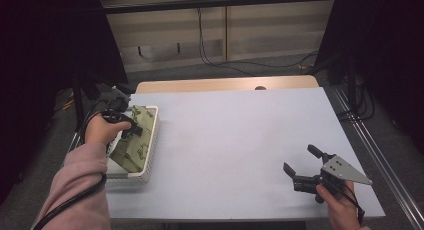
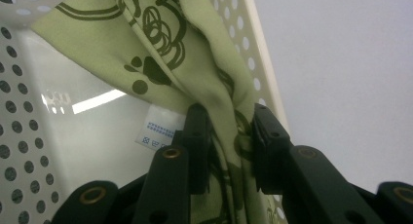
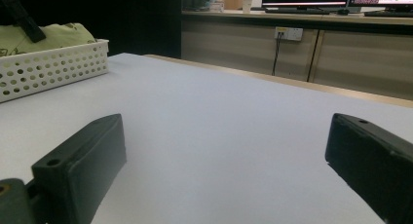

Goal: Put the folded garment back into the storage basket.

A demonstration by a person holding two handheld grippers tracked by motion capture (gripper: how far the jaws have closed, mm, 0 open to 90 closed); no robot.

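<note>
Both jaws of the left gripper (image 2: 226, 136) are pinching the green cloth (image 2: 195, 63) inside the white basket (image 1: 152, 140) — lifting straight up should clear the rim; the right gripper (image 1: 302, 162) is waiting open.

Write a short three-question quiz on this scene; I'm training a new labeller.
1. True or false: the left tool pinches the green cloth.
2. Where does the cloth lie? A) in the white basket B) on the bare table C) on the floor
3. Fill in: the right tool has its jaws ____ over the table.

Key: 1 true; 2 A; 3 open.
</note>
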